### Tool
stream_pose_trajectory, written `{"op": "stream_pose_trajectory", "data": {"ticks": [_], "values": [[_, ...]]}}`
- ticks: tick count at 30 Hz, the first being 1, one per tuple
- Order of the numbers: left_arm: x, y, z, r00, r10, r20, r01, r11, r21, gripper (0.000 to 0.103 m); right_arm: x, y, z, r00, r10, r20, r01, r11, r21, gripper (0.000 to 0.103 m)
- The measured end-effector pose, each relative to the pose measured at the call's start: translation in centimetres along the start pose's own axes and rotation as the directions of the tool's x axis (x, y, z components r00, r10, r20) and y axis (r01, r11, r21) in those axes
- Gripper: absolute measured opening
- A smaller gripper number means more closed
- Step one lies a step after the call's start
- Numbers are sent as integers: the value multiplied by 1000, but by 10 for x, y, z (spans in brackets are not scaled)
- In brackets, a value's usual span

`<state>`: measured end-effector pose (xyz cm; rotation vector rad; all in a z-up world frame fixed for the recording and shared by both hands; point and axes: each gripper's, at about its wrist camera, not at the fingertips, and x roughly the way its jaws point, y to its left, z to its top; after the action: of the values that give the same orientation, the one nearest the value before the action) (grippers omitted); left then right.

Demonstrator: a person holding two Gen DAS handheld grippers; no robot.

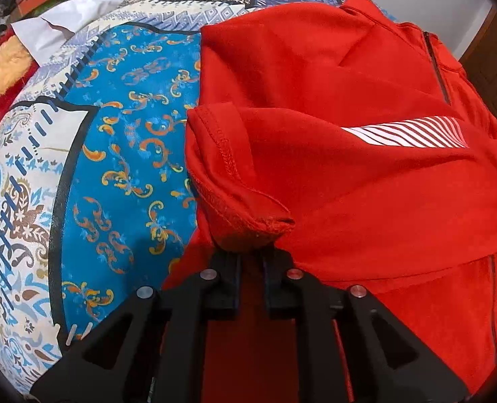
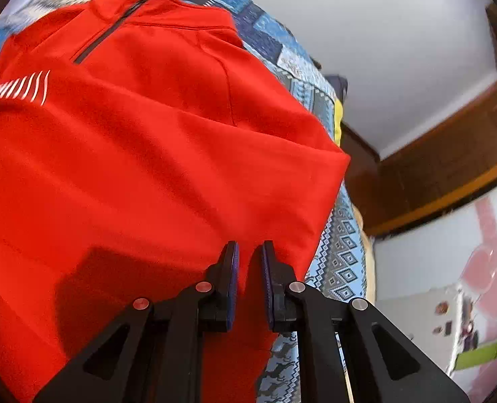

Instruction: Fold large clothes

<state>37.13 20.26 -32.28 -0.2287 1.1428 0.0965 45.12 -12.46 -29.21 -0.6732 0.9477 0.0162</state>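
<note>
A large red zip-neck top [image 1: 365,181] with a white striped chest mark lies spread on a patterned bedspread [image 1: 120,154]. My left gripper [image 1: 251,252] is shut on the top's sleeve cuff [image 1: 248,215], which is bunched and lifted over the body of the garment. In the right wrist view the same red top [image 2: 147,154] fills the left side. My right gripper [image 2: 250,252] is nearly closed on the fabric near the top's right edge; the cloth sits between the blue pads.
A white cloth [image 1: 70,20] and a red fluffy item [image 1: 3,77] lie at the bed's far left. A brown wooden door frame [image 2: 433,181] and white wall [image 2: 382,50] stand right of the bed. The bed edge [image 2: 345,255] is just right of my right gripper.
</note>
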Motion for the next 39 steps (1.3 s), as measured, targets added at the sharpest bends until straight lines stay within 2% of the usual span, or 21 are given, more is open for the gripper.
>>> {"op": "stream_pose_trajectory", "data": {"ticks": [2, 3, 5, 8, 10, 12, 16, 17, 21, 23, 25, 28, 32, 37, 39], "values": [[-10, 4, 0, 1000, -25, 4, 25, 1000, -10, 18, -3, -4, 0, 1000, 13, -12, -13, 1000, 15, 8], [-20, 7, -1, 999, -38, 14, 39, 999, -21, 23, -5, -8, 0, 999, 33, -15, -33, 999, 29, 8], [-37, 14, 0, 999, -38, 32, 39, 999, -32, 31, -13, -28, -2, 990, 143, -11, -141, 984, 107, 8], [-61, 18, 5, 998, 7, 65, -6, 1000, -13, 35, -23, -62, -8, 959, 280, 36, -281, 934, 221, 8], [-71, 16, 12, 996, 40, 82, -42, 999, 14, 37, -26, -78, -10, 950, 305, 61, -310, 913, 264, 8], [-74, 7, 21, 993, 67, 101, -72, 996, 44, 43, -21, -92, -11, 949, 307, 74, -315, 903, 292, 8], [-58, -8, 32, 992, 74, 104, -82, 993, 79, 48, 15, -95, -14, 945, 327, 3, -309, 890, 335, 8], [-49, -13, 32, 992, 80, 94, -88, 993, 84, 49, 27, -91, -14, 941, 337, -19, -311, 888, 338, 8], [1, -23, 30, 986, 164, -1, -163, 982, 99, 49, 31, -90, -17, 948, 318, 31, -310, 892, 330, 8], [15, -22, 25, 983, 185, -20, -182, 978, 106, 49, 32, -91, -17, 948, 314, 40, -309, 892, 331, 8], [15, -23, 22, 981, 194, 9, -193, 974, 121, 51, 29, -91, -23, 951, 305, 44, -302, 896, 325, 9], [17, -19, 18, 974, 226, 5, -225, 966, 124, 57, 29, -90, -26, 965, 260, 29, -256, 915, 311, 9], [20, -12, 16, 977, 214, 2, -213, 971, 112, 57, 28, -94, -39, 963, 264, 44, -264, 911, 317, 9], [18, -18, 10, 966, 260, 3, -258, 957, 128, 57, 27, -97, -43, 969, 245, 29, -241, 916, 320, 9], [14, -16, 10, 966, 257, -6, -254, 960, 116, 57, 23, -102, -45, 963, 269, 22, -261, 903, 340, 9]]}}
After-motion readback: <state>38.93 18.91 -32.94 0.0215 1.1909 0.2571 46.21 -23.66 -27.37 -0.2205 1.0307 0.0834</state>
